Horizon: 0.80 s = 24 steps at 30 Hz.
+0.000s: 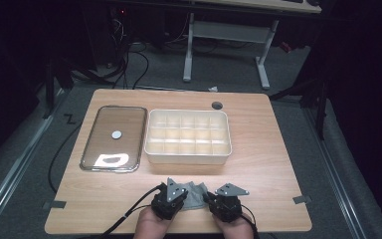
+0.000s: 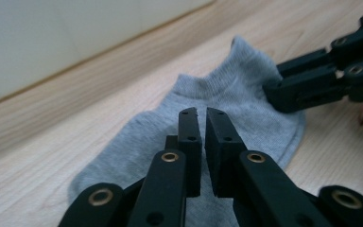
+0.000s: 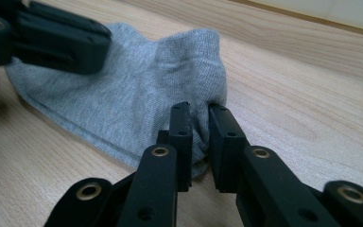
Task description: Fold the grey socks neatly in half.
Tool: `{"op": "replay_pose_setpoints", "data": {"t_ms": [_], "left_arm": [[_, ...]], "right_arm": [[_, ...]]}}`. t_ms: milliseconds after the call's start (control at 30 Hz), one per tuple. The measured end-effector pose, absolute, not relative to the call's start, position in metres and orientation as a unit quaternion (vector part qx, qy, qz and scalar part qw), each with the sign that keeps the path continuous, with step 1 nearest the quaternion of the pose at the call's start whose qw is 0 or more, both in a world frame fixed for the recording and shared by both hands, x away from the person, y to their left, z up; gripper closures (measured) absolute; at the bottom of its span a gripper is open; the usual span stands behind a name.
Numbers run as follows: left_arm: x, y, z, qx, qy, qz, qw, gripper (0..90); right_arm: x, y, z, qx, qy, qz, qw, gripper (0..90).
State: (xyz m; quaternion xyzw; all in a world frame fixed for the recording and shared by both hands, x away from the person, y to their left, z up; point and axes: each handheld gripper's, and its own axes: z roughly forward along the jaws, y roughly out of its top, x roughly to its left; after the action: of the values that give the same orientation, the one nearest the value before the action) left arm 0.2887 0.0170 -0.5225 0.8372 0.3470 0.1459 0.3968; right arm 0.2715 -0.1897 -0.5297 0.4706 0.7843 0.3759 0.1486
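— What's going on at the near edge of the surface (image 1: 258,129)?

— A small grey sock (image 1: 195,195) lies flat there, in front of the white divided box (image 1: 188,158), well short of it. A person has a gripper in each hand, one at either end of the sock.

— Are they holding it?

— The right gripper (image 3: 199,109) is: its jaws are pinched on a bunched fold at the sock's edge, with cloth puckered between them. The left gripper (image 2: 201,113) has its jaws drawn nearly together over the middle of the sock; a thin gap shows between them, and I cannot tell whether any cloth is caught there.

— So which step is this?

— I'd judge it's the pick-up, just as the grip is being taken. The sock is on the wood, not lifted.

— And next?

— Probably a lift with both hands together, keeping the sock stretched between them, then a carry forward to one of the box's compartments. The clear lid (image 1: 113,138) lies off to the left of the box, so the way in is open. The left side may need a firmer bite first.
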Motion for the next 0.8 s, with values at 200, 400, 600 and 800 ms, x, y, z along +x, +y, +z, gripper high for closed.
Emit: {"op": "replay_pose_setpoints", "data": {"t_ms": [200,400,600,800], "left_arm": [[0.287,0.011,-0.528,0.845,0.339,0.160,0.381,85.4],[0.287,0.005,-0.528,0.848,0.333,0.175,0.373,85.5],[0.288,0.000,-0.529,0.850,0.325,0.192,0.369,85.4],[0.289,-0.008,-0.530,0.850,0.318,0.207,0.365,85.2]], "right_arm": [[0.271,-0.190,-0.529,0.470,0.783,0.379,0.152,81.8],[0.268,-0.194,-0.521,0.468,0.772,0.400,0.157,82.1],[0.264,-0.196,-0.513,0.454,0.765,0.431,0.150,82.1],[0.261,-0.195,-0.506,0.450,0.753,0.455,0.151,82.3]]}}
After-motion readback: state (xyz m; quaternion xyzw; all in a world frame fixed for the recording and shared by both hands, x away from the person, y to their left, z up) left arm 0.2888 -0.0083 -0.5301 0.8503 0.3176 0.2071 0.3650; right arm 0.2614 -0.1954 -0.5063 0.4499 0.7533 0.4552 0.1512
